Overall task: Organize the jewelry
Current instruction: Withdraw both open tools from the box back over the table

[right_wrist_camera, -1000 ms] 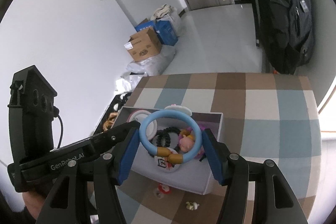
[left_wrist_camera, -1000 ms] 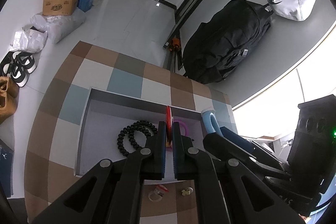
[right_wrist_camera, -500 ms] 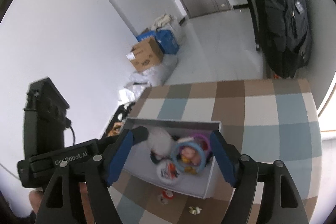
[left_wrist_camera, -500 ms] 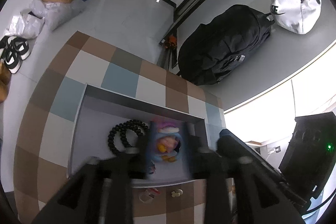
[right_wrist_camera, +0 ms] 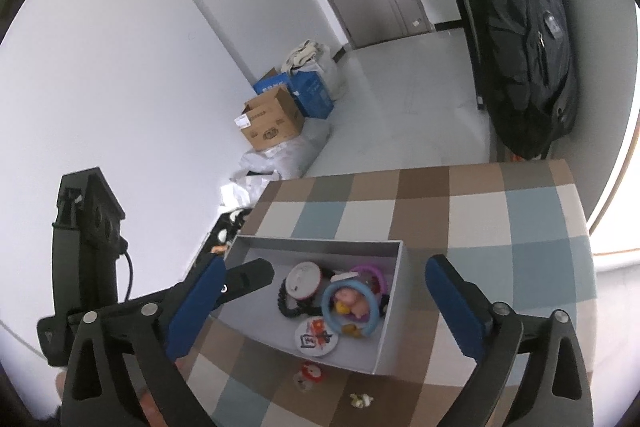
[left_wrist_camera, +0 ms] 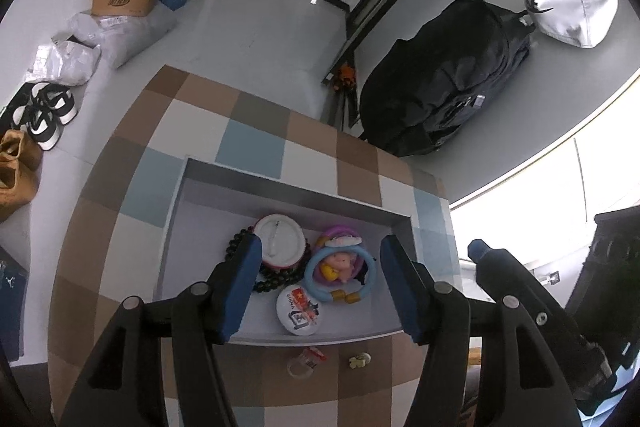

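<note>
Now both my grippers [left_wrist_camera: 320, 267] [right_wrist_camera: 320, 301] hang with jaws wide and nothing between them, having just been opening. The light-blue plastic bangle with the pink charm [left_wrist_camera: 340, 273] lies in the shallow grey cardboard box [left_wrist_camera: 296, 187], toward its right wall, beside the white round disc [left_wrist_camera: 278, 241] on the black bead bracelet [left_wrist_camera: 272, 279]. Two small trinkets, a red-and-clear one [left_wrist_camera: 306, 359] and a pale yellow one [left_wrist_camera: 360, 360], sit on the checked tabletop [left_wrist_camera: 252, 147] just outside the box's near wall. I'd lower slowly onto one, jaws narrowed first.
</note>
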The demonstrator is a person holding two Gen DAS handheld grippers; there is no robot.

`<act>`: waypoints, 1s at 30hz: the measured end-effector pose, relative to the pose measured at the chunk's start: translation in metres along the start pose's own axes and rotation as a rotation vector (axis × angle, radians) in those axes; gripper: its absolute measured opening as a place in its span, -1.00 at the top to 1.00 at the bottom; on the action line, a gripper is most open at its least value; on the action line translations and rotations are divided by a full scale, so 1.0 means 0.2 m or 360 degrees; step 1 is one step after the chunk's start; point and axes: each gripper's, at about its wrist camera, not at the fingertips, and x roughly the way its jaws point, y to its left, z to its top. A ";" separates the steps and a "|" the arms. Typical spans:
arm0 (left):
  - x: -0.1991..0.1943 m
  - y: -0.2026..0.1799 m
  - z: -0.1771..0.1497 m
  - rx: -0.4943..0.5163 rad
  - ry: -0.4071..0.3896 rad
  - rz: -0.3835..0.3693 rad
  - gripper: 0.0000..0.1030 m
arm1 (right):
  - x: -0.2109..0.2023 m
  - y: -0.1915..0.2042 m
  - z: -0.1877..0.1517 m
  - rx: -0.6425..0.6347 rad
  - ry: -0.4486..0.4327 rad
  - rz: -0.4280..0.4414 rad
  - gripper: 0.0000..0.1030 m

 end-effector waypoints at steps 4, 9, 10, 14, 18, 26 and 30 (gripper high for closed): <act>-0.01 0.02 -0.01 -0.0006 0.0000 0.0045 -0.16 | 0.00 0.01 -0.02 -0.0033 0.0014 -0.0021 -1.00; -0.04 0.00 -0.04 0.0056 -0.0019 0.0090 -0.20 | 0.00 0.01 -0.04 -0.0058 0.0031 -0.0060 -1.00; -0.05 0.00 -0.05 0.0065 -0.0024 0.0098 -0.21 | 0.00 0.01 -0.05 -0.0060 0.0033 -0.0061 -1.00; -0.06 -0.01 -0.07 0.0091 -0.0036 0.0123 -0.30 | -0.02 0.01 -0.07 -0.0073 0.0045 -0.0081 -1.00; -0.09 -0.02 -0.10 0.0121 -0.0073 0.0153 -0.37 | -0.03 0.01 -0.10 -0.0102 0.0046 -0.0109 -1.00; -0.13 -0.02 -0.18 0.0167 -0.0104 0.0246 -0.51 | -0.08 0.00 -0.18 -0.0119 0.0060 -0.0179 -1.00; -0.16 -0.03 -0.22 0.0190 -0.0130 0.0261 -0.60 | -0.09 -0.02 -0.22 -0.0132 0.0070 -0.0224 -1.00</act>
